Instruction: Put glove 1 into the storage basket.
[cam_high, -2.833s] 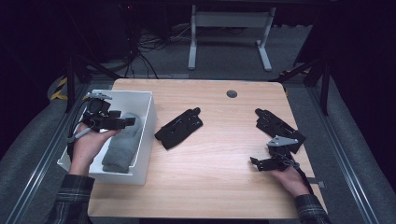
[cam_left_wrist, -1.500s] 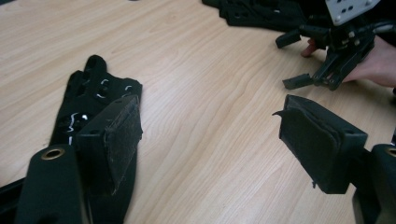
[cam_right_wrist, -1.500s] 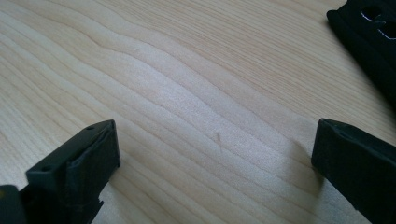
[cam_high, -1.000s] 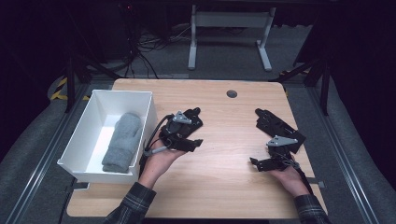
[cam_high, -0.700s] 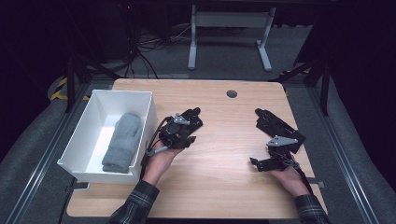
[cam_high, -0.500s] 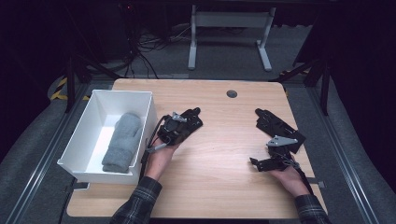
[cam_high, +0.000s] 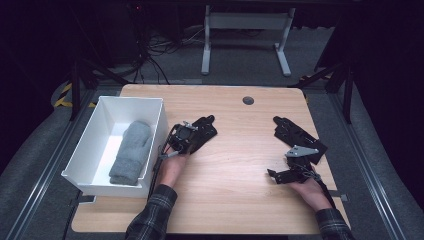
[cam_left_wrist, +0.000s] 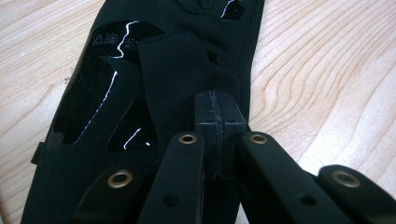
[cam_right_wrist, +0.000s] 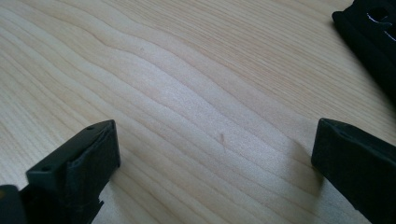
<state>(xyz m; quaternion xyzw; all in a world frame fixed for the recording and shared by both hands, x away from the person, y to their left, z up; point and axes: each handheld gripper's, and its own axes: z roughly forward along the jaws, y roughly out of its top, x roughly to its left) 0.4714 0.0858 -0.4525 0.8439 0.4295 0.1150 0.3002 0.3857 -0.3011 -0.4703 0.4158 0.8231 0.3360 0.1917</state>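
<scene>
A black glove (cam_high: 206, 127) lies flat left of the table's middle. My left gripper (cam_high: 185, 138) rests on its near end. In the left gripper view the jaws are pressed together, so this gripper (cam_left_wrist: 218, 111) is shut, pinching a raised fold of the black glove (cam_left_wrist: 116, 84). A second black glove (cam_high: 295, 133) lies at the right side. My right gripper (cam_high: 275, 176) sits just in front of it, low over bare wood. In the right gripper view this gripper (cam_right_wrist: 215, 154) is open with nothing between the jaws, and a corner of that second glove (cam_right_wrist: 369, 28) shows at top right.
A white bin (cam_high: 131, 99) stands at the table's left edge with a grey mitten (cam_high: 131, 150) lying in it. A round cable hole (cam_high: 248, 100) sits near the far edge. Bare wood stretches between the two gloves.
My left gripper has left the white bin, crossed to the middle black glove, edged onto its near end and shut there. The right gripper has stayed put.
</scene>
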